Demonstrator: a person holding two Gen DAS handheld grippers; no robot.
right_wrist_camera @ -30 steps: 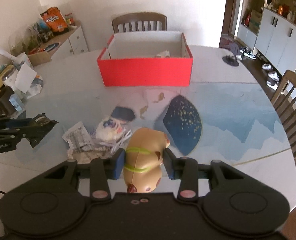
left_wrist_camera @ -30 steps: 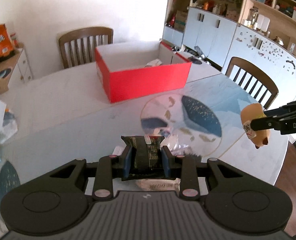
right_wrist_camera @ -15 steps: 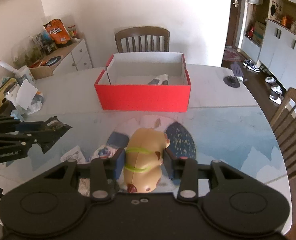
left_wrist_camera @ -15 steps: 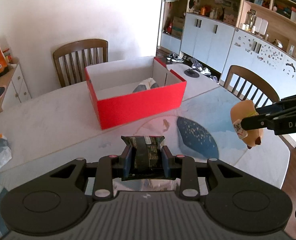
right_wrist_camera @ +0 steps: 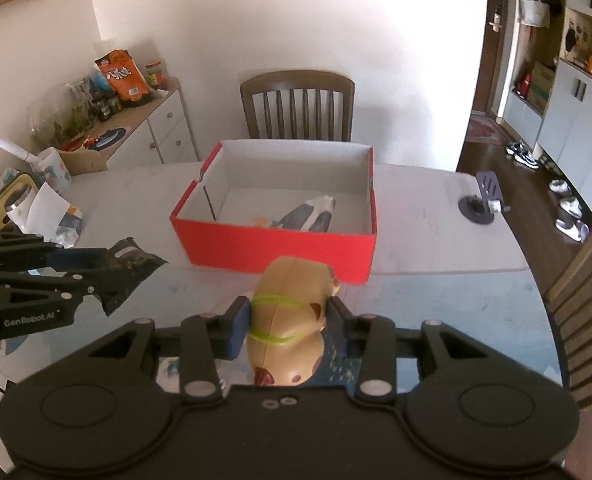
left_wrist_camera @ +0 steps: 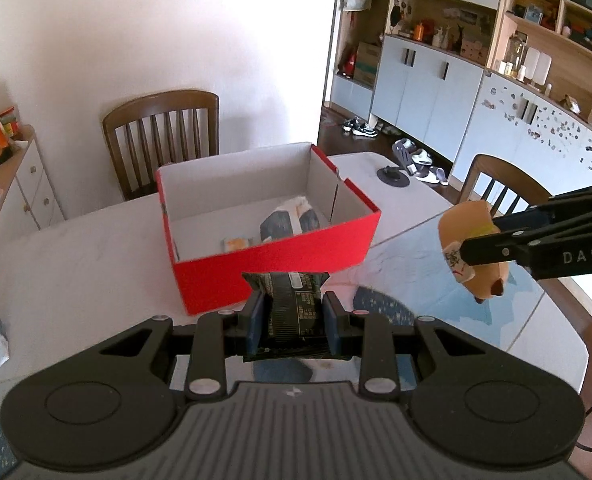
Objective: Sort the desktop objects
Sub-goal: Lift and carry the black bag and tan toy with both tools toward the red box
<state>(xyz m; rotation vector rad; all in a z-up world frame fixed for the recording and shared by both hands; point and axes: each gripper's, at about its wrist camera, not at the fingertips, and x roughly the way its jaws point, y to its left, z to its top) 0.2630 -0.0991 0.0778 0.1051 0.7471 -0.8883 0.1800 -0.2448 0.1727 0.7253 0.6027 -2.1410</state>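
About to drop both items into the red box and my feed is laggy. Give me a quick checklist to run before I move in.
1. Left gripper clamped on the dark packet: ok.
2. Right gripper clamped on the tan toy: ok.
3. Red box open on top: ok.
4. Free floor space inside the box beside the pouch already lying there: ok.
5. Grippers apart from each other: ok.
6. Either gripper above the box opening: not ok, both are short of its near wall.

a brown wooden slat-back chair stands behind the table; an orange snack bag sits on a white drawer cabinet at left; shoes lie on the dark floor.
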